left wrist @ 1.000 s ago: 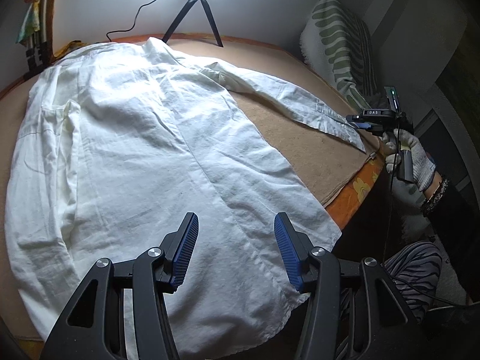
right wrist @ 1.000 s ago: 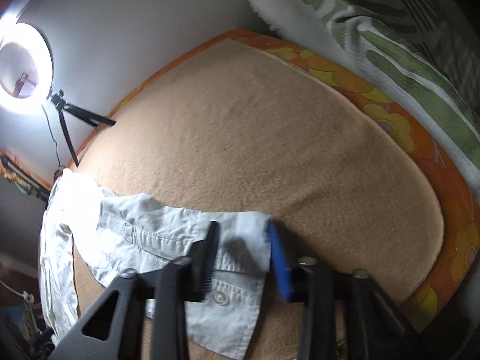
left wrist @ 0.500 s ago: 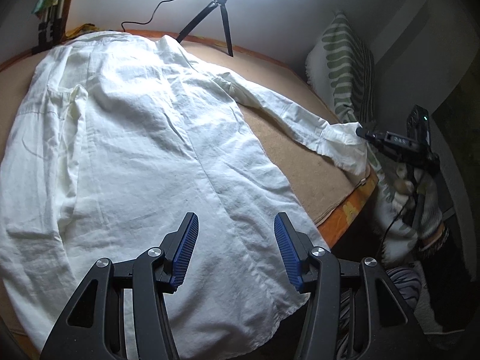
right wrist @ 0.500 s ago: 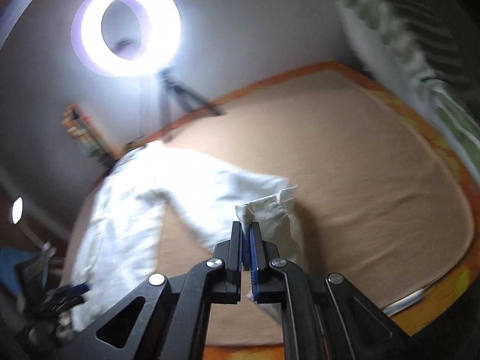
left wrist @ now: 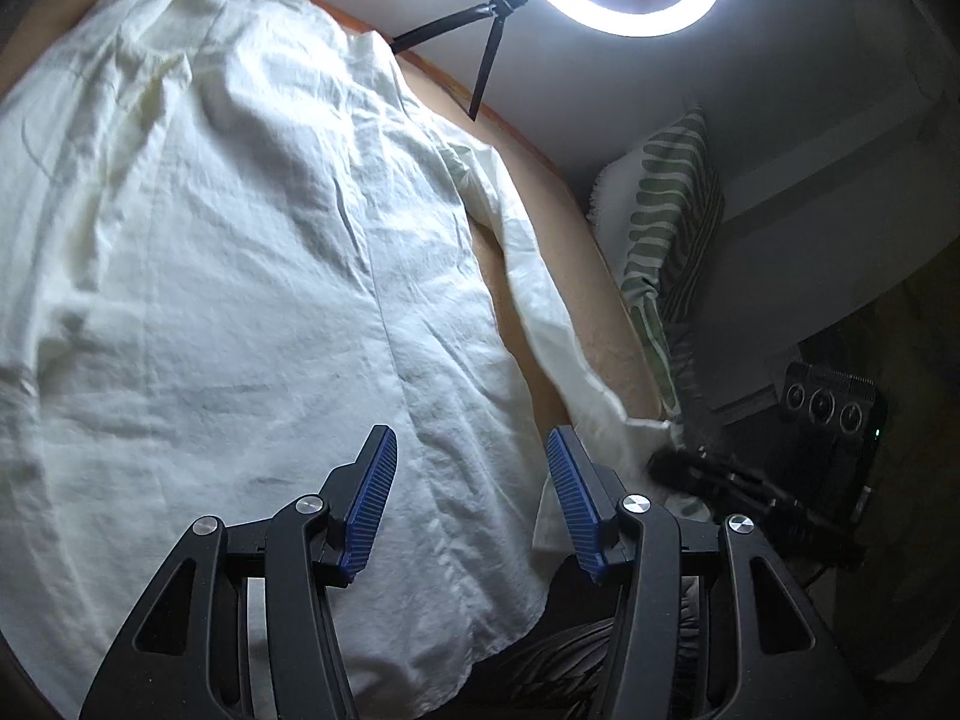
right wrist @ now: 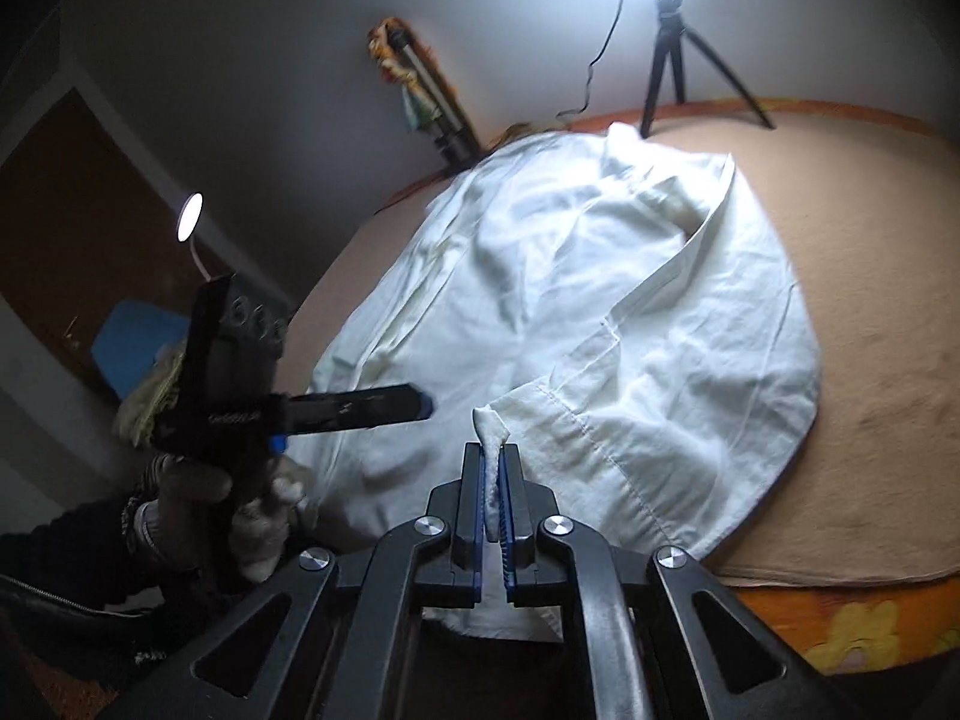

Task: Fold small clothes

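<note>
A white long-sleeved shirt point(left wrist: 240, 276) lies spread on a tan blanket point(right wrist: 870, 312) on the bed. My left gripper point(left wrist: 471, 486) hovers open just above the shirt's lower hem, with nothing between its blue pads. In the right wrist view the left gripper point(right wrist: 420, 405) shows side-on, in a gloved hand point(right wrist: 258, 516). My right gripper point(right wrist: 492, 468) is shut on the cuff of the sleeve point(right wrist: 630, 360) and holds it lifted near the hem's corner. The sleeve point(left wrist: 540, 300) runs from the shoulder to the right gripper point(left wrist: 672, 468), just right of my left fingers.
A ring light on a black tripod point(left wrist: 486, 36) stands at the bed's far side. A green-striped pillow point(left wrist: 666, 228) leans at the right. The orange flowered mattress edge point(right wrist: 840, 618) marks the near side. A small lamp point(right wrist: 191, 222) glows by the dark wall.
The right gripper closed on the cuff, lifted it off the blanket and carried it across toward the hem beside the left gripper. The left gripper rolled and sank a little over the hem.
</note>
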`<action>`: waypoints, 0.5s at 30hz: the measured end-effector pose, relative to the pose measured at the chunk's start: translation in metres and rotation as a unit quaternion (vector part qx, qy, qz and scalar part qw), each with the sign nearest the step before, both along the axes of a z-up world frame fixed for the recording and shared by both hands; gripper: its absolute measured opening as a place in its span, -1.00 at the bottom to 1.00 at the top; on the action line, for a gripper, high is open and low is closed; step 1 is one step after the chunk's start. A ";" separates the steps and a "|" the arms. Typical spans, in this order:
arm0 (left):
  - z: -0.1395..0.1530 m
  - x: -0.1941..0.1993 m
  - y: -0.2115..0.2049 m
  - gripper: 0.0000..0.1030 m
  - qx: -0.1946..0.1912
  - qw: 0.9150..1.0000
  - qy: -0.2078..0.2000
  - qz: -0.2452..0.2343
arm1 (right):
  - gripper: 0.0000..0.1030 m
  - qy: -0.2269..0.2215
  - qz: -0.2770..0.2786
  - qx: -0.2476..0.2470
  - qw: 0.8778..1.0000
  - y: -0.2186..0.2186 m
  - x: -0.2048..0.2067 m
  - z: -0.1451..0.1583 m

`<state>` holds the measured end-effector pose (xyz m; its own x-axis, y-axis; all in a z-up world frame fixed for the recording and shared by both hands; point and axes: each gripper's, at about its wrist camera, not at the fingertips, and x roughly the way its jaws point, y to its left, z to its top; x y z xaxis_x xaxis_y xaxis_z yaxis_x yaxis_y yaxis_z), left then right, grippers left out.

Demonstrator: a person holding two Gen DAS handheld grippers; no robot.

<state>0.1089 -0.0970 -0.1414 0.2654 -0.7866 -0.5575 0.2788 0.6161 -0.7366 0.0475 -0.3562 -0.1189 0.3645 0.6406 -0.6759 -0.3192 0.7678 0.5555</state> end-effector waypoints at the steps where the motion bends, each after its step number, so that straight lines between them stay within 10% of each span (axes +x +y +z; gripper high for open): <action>1: -0.004 0.001 -0.004 0.00 -0.007 1.000 0.007 -0.003 | -0.96 0.005 0.008 0.003 1.000 0.005 -0.001 -0.003; 6: -0.014 0.005 -0.022 0.00 -0.022 0.999 0.028 -0.022 | -0.83 0.014 0.051 -0.003 0.999 0.017 -0.011 -0.009; 10: -0.019 0.005 -0.036 0.00 -0.033 0.998 0.039 -0.040 | -0.32 0.019 0.058 -0.002 0.998 0.008 -0.015 -0.004; 15: -0.022 0.001 -0.049 0.00 -0.011 0.998 0.030 -0.058 | -0.31 0.008 0.039 -0.011 0.999 -0.015 0.001 0.011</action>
